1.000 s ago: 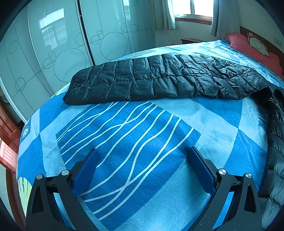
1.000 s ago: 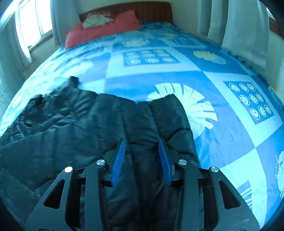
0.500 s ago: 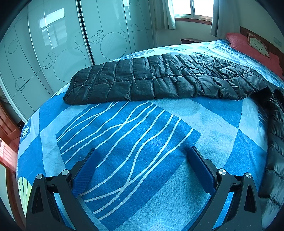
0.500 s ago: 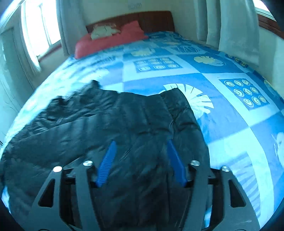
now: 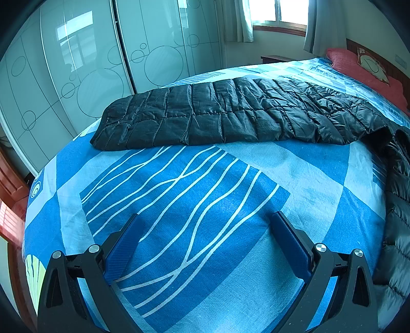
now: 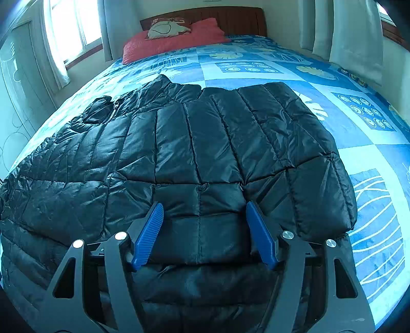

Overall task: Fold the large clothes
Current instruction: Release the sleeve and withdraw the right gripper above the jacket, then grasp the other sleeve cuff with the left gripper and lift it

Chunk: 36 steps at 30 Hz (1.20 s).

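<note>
A large black quilted down jacket [image 6: 194, 153] lies spread flat on the blue patterned bed [image 6: 364, 123]. My right gripper [image 6: 203, 212] hovers over its near body panels, its jaws opening, with nothing pinched between the blue pads. One long sleeve of the jacket [image 5: 230, 115] stretches across the far part of the left wrist view, and the jacket's body runs down the right edge there. My left gripper [image 5: 205, 225] stands wide open above bare bedsheet [image 5: 179, 194], well short of the sleeve.
A red pillow [image 6: 174, 41] and wooden headboard [image 6: 230, 18] sit at the bed's far end. Glass wardrobe doors [image 5: 102, 64] stand beyond the bed's left side. Curtained windows [image 6: 353, 30] flank the bed. A wooden piece [image 5: 10, 205] stands at the bed's corner.
My right gripper has opened wider and drawn back over the jacket, so more of the spread jacket shows. The left gripper has not moved.
</note>
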### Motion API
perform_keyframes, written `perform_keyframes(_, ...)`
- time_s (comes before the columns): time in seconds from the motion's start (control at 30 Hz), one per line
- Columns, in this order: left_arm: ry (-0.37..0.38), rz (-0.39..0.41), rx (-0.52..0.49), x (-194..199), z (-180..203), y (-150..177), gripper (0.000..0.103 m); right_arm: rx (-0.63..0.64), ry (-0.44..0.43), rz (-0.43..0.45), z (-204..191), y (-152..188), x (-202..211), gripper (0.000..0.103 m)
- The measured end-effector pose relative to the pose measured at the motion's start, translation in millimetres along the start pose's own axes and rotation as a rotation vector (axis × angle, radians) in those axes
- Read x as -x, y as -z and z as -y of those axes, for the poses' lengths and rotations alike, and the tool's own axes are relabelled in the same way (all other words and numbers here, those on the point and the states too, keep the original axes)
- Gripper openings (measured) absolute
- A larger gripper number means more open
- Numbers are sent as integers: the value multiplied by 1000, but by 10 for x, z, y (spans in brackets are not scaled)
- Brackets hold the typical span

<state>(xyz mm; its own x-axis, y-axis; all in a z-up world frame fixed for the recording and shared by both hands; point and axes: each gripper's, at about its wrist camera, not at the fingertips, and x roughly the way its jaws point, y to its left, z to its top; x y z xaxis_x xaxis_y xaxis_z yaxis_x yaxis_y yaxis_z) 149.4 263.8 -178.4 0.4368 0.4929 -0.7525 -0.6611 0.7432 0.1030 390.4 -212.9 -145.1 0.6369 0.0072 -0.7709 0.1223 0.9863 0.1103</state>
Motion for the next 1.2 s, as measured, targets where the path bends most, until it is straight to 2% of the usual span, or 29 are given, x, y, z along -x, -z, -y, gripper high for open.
perform_keyframes(0.63, 23, -24, 11, -16, -7, -16, 99, 20, 24, 13, -40, 42, -34, 70)
perform_keyframes(0.83, 41, -48, 18, -19, -50, -69, 99, 46, 41, 14, -80, 32, -2, 75)
perform_keyframes(0.97, 81, -57, 61, -3, -193, -153, 99, 47, 43, 12, -82, 29, 5, 76)
perform_keyframes(1.1, 103, -54, 142, -108, -494, -301, 99, 47, 43, 13, -84, 30, 3, 76)
perform_keyframes(1.2, 185, -61, 236, -259, -762, -438, 99, 47, 44, 13, -86, 31, 2, 76)
